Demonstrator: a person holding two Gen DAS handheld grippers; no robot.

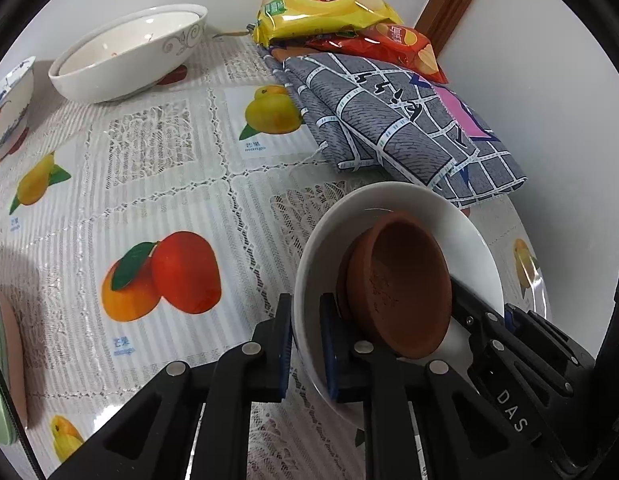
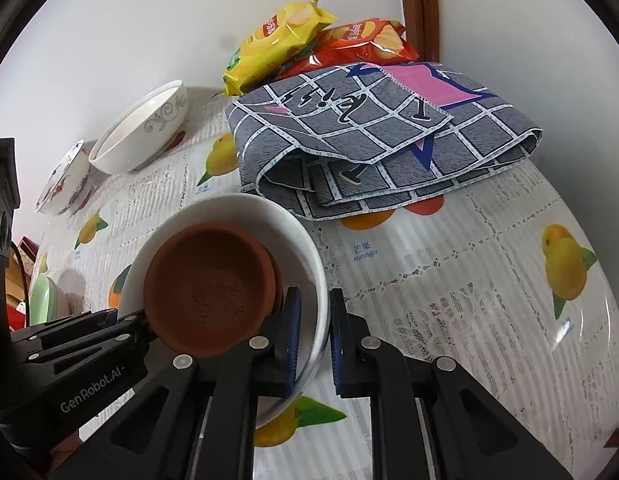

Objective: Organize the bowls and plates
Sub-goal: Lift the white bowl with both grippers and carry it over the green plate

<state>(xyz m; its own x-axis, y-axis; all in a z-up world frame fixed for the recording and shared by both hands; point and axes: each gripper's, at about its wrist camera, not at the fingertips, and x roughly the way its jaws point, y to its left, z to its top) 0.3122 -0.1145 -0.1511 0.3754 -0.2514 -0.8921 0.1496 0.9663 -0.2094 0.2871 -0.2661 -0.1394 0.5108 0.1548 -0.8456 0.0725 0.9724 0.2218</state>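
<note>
White ceramic bowl (image 1: 465,240) is clamped at opposite rims by the left gripper (image 1: 305,344) and right gripper (image 2: 315,336). Stacked terracotta saucers (image 1: 397,280) are held inside it, above the fruit-printed counter (image 1: 169,184).

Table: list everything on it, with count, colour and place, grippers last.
white bowl: 1, white, near edge, clamped by both grippers
clay saucers: 2 nested, brown, inside the white bowl
patterned bowl: 1, white with grey scrolls, far left by the wall
painted bowl: 1, white with blue and red, left of the patterned bowl
green dish: 1, pale green, left edge, mostly cut off
cloth: 1, folded, grey check with pink, far right
chip bags: 2, yellow and red, behind the cloth
tablecloth: 1, white lace with mango prints
left gripper: black, shut on the bowl's rim
right gripper: black, shut on the opposite rim
</note>
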